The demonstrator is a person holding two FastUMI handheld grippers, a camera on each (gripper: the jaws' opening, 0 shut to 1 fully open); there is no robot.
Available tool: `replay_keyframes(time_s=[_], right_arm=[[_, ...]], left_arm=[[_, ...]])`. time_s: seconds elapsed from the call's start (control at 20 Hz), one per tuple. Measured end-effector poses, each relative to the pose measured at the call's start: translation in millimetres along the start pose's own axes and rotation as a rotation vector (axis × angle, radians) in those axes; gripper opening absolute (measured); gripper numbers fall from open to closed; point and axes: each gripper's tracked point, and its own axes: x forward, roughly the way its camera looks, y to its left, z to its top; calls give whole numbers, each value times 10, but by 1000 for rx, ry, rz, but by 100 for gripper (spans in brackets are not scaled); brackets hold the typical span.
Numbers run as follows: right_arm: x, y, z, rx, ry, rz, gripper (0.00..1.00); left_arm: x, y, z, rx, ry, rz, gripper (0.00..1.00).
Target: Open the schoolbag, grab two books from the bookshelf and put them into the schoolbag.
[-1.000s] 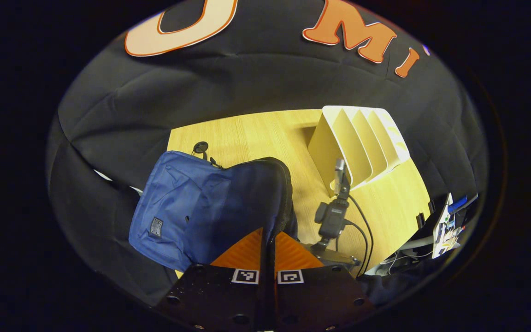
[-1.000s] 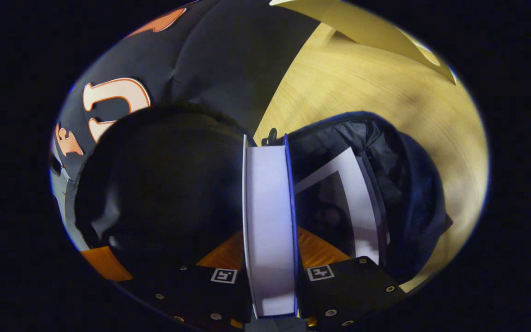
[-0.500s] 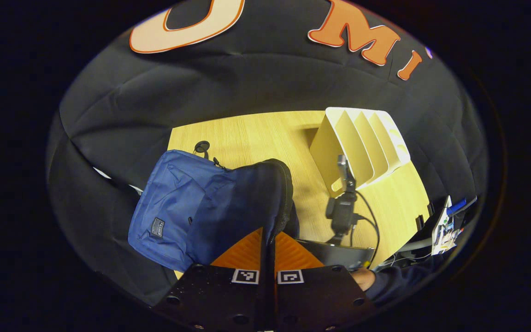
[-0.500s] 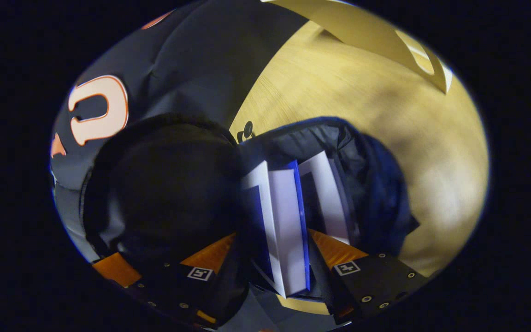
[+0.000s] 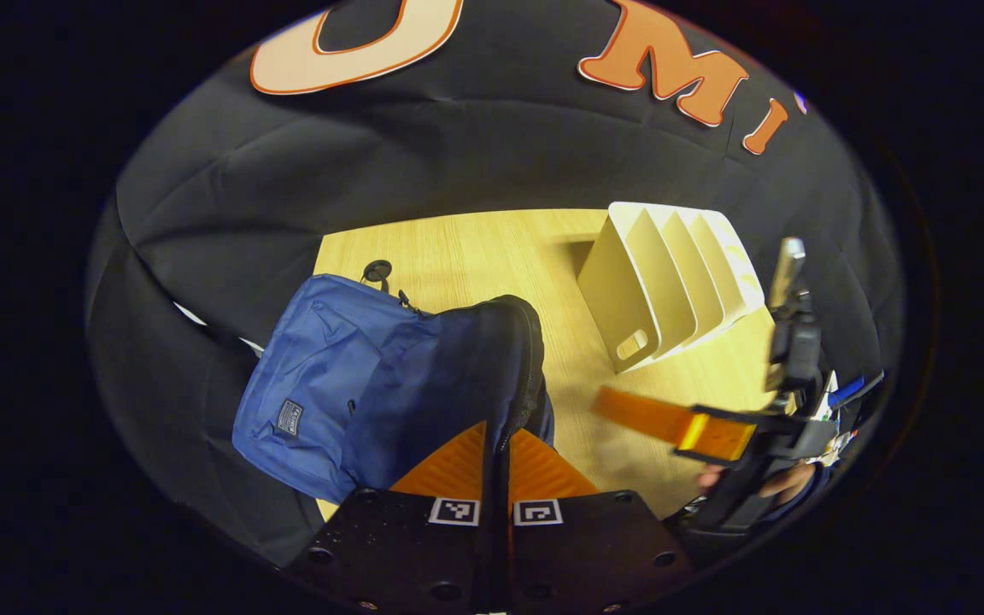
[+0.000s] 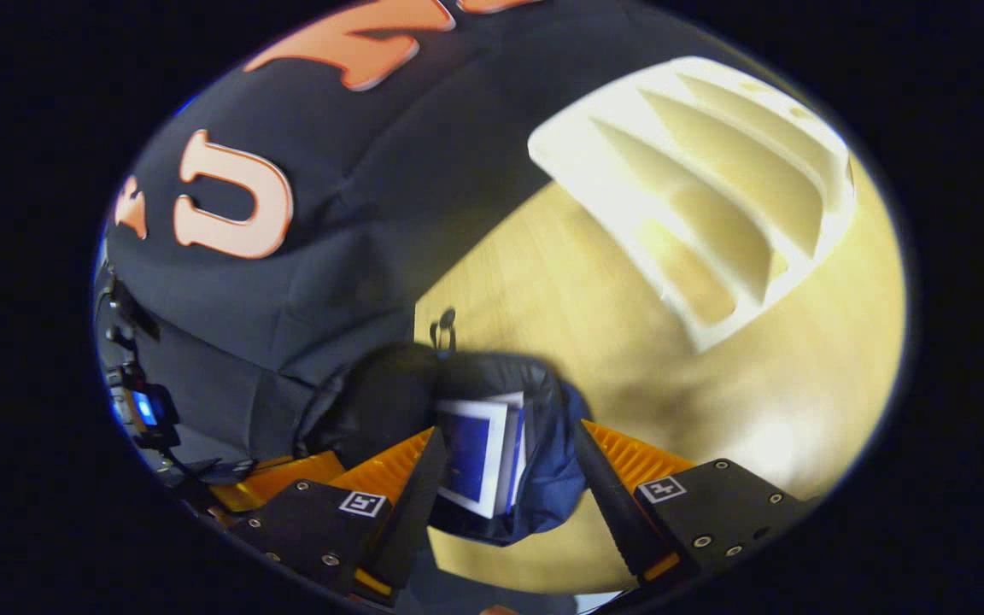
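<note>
The blue schoolbag (image 5: 330, 376) lies on the wooden table (image 5: 492, 248). My left gripper (image 5: 496, 431) is shut on the dark rim of its opened flap and holds it up. In the right gripper view the schoolbag (image 6: 556, 491) gapes open, with a blue-covered book (image 6: 468, 457) and a second book (image 6: 516, 423) standing inside. My right gripper (image 6: 509, 478) hangs above the bag, open, with nothing between its fingers. In the left gripper view the right gripper (image 5: 671, 418) floats right of the bag, a hand (image 5: 787, 483) holding it. The white slotted bookshelf (image 5: 671, 273) stands bare at the back right.
A small black round piece (image 5: 377, 272) lies on the table by the bag's far corner. Past the table's right edge sits some electronic gear (image 5: 834, 410). The bookshelf (image 6: 714, 196) sits beyond the bag, with bare table (image 6: 594, 307) between them.
My right gripper let the blue book drop into the bag, opened, and pulled up and back toward the right. The left gripper kept its hold on the flap.
</note>
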Motion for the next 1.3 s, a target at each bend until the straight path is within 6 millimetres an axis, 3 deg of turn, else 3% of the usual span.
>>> replay_keyframes(time_s=[0.1, 0.25, 0.55, 0.7, 0.85, 0.9, 1.05, 1.2, 1.25, 1.3], right_arm=[[-344, -61, 465, -136, -120, -20, 91], [-738, -185, 926, -289, -187, -61, 91], [-1358, -720, 1727, -481, -325, -218, 91], [-1584, -909, 1961, -563, -356, -265, 91], [-1730, -997, 2064, -596, -363, -260, 92], [-1756, -1011, 2078, -596, -360, -253, 93], [-1800, -1066, 2142, -581, -364, -236, 94], [-1913, -1111, 2202, -591, -391, -227, 94], [-1959, -1129, 2215, -597, -404, -226, 94], [-2011, -1132, 2220, -603, -416, -220, 94]], left_arm=[[6, -49, 20, 11, -14, 27, 1], [27, -93, -32, 32, -24, 75, 1], [168, -220, -108, 10, -44, 175, 1], [166, -245, -74, 53, -93, 302, 1], [115, -373, -90, 37, -139, 368, 5], [74, -465, -56, 18, -171, 363, 6], [-97, -803, 121, 11, -282, 362, 27], [-316, -1233, 379, 40, -403, 353, 29], [-368, -1407, 449, 44, -445, 331, 39], [-392, -1568, 524, 53, -487, 311, 36]])
